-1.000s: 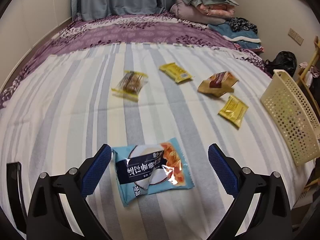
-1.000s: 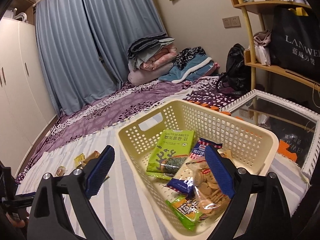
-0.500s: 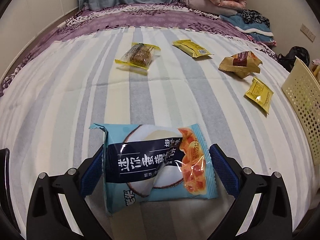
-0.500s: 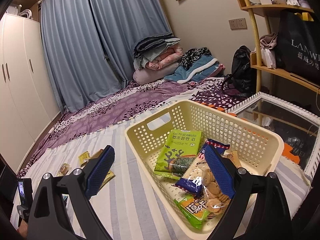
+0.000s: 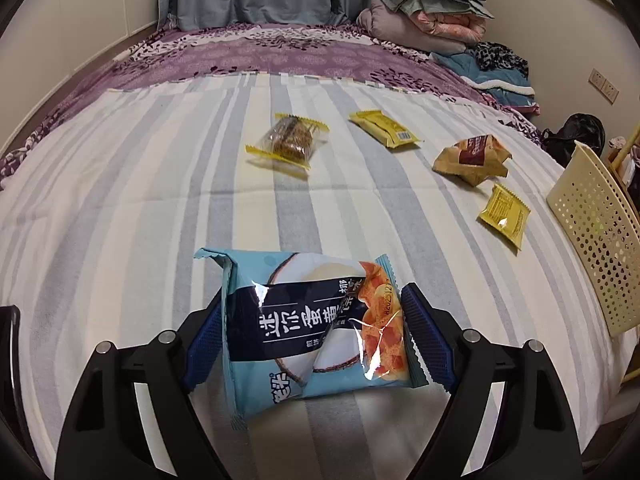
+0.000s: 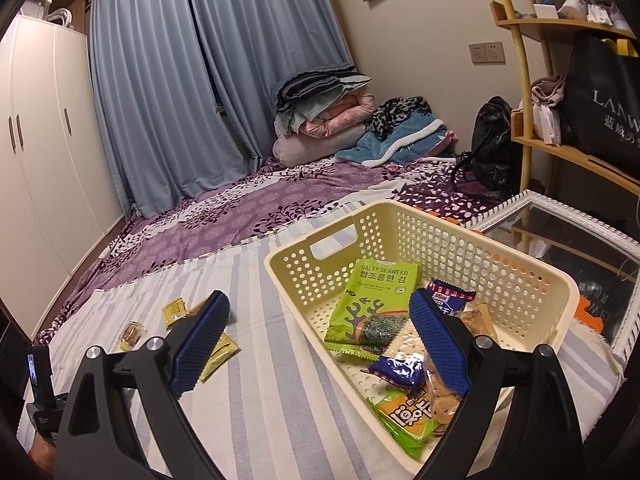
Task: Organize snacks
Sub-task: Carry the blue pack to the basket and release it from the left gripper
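— Where is the blue snack bag (image 5: 316, 332) sitting?

— Low over the striped bedspread (image 5: 160, 200), crumpling between the pads of your left gripper (image 5: 316, 338), which is pinching it across its width so you can probably carry it off.

— And the rest?

— Four small packets are lying beyond it; the nearest is a yellow packet (image 5: 505, 214). The basket (image 6: 520, 276) is waiting to your right, already holding a seaweed pack (image 6: 372, 304).

— My right gripper (image 6: 320, 340)?

— You are holding it spread wide and empty, hovering at the basket's near rim.
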